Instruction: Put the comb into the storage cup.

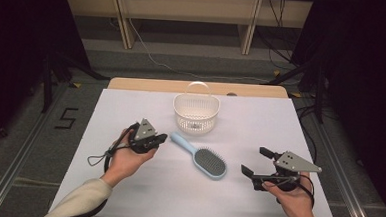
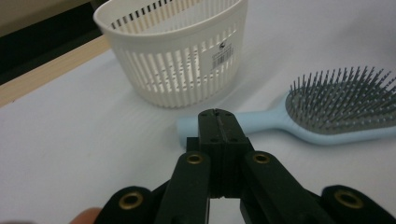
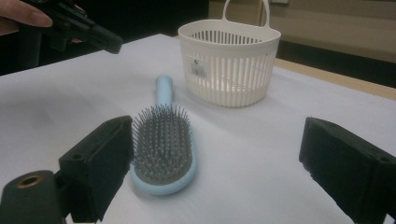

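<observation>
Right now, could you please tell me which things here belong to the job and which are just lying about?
In the job:
- hairbrush
- basket
- left gripper, shut, empty, near the brush handle
- right gripper, open

Lying about:
- cables on the floor behind the table

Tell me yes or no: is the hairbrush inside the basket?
No, the light blue plastic hairbrush lies bristles-up on the white table, in front of the white slotted plastic basket.

Black two-jaw left gripper [image 1: 160, 137] & right gripper [image 1: 253, 162], grey 3-cornered top plates w/ screws, brass bushings, black cables; beige sleeve [image 1: 83, 200].
</observation>
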